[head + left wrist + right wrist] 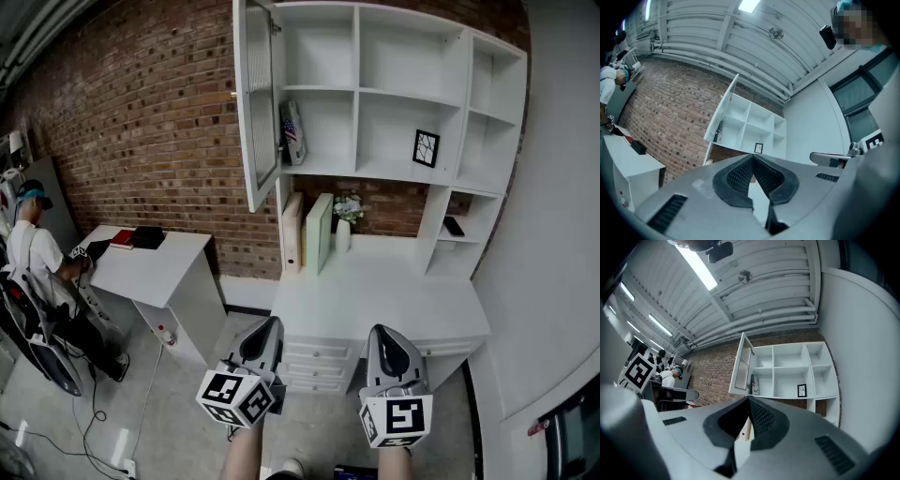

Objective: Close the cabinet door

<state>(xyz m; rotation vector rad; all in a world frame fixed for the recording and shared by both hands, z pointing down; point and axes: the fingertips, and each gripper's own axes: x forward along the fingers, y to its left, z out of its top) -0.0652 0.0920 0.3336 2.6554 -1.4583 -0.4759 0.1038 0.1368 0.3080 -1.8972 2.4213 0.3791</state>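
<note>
cabinet door (258, 103) stands swung wide open at the left edge of the white shelf unit (356, 89), which is mounted on the brick wall (141, 103) above the white desk (375, 291). you hold both grippers low and side by side, short of the desk and well apart from the door. your left gripper (272, 323) has its jaws pressed together, with nothing between them. your right gripper (380, 331) also has its tips meeting, empty. a framed picture (426, 148) sits on a shelf, and a seated person (37, 248) is far to the left.
</note>
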